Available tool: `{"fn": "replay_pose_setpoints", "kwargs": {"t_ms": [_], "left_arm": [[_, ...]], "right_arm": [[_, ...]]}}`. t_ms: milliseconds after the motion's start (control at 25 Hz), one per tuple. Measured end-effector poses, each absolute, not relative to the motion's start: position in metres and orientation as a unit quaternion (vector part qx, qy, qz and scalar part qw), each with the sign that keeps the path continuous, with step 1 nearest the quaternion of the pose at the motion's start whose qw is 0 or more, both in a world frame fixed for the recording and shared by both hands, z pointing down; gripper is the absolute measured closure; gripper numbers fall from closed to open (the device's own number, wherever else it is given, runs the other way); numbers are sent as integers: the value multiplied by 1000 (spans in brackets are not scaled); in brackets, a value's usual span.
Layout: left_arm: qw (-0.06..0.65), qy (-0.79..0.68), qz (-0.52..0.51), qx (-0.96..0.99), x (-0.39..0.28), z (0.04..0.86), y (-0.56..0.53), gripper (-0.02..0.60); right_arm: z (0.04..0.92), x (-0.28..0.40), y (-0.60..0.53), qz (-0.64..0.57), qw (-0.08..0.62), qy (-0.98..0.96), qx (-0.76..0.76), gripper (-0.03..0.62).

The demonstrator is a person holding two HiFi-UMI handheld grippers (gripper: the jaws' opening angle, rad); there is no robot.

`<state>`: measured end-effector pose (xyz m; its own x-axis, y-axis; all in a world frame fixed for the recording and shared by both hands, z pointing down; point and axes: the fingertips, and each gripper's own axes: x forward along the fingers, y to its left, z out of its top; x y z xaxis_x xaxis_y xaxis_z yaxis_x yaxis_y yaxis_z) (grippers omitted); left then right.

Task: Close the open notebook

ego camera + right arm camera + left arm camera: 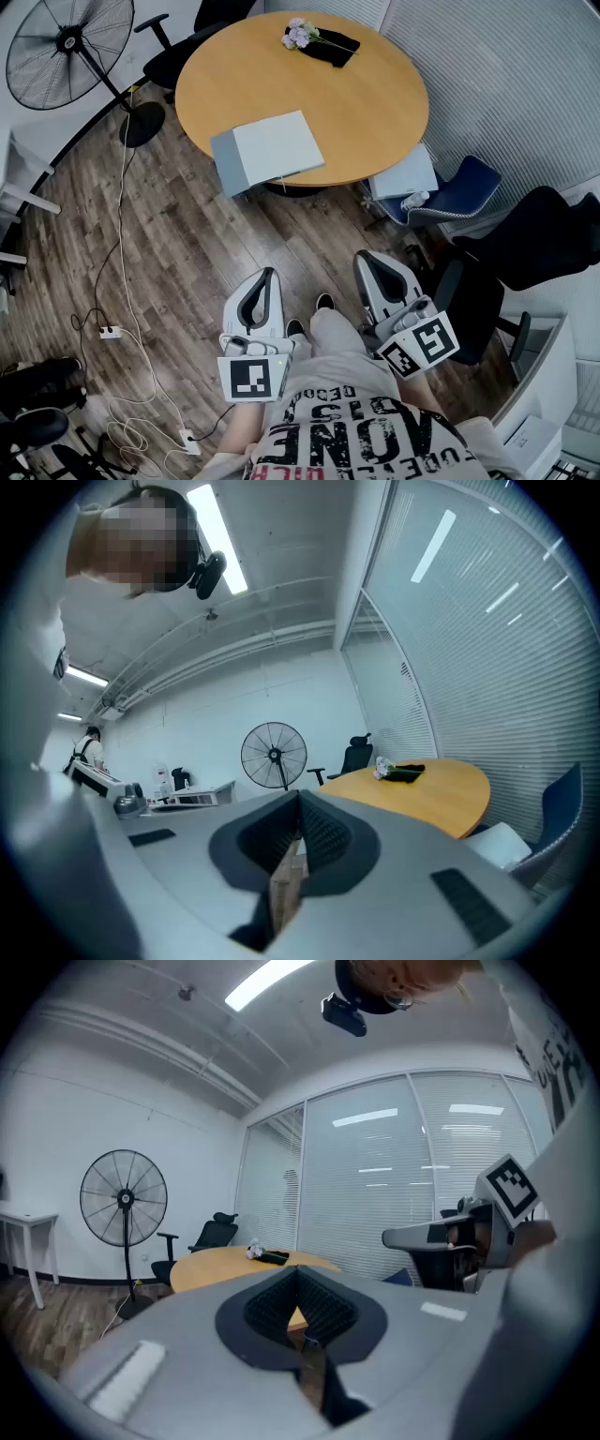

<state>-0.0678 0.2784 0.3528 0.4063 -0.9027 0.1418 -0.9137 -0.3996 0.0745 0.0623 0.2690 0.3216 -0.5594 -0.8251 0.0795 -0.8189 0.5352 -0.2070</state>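
Note:
The notebook lies flat at the near edge of the round wooden table. It shows a pale top and a grey band along its left and front sides, and no spread pages can be seen. Both grippers are held close to the person's body over the wooden floor, well short of the table. My left gripper has its jaws together with nothing between them, tips touching. My right gripper also looks shut and empty. Neither gripper view shows the notebook.
A small bunch of flowers on a black cloth lies at the table's far side. A standing fan is at the left, a blue chair and a black chair at the right. Cables and a power strip run over the floor.

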Motion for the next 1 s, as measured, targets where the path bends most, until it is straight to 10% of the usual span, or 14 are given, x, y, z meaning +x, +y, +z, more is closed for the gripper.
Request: {"fn": "replay_pose_setpoints", "kwargs": {"t_ms": [1000], "left_arm": [[46,-552,31,832,0,318,330,569]], "right_arm": [[300,112,333,-91,18,897,-431,582]]}}
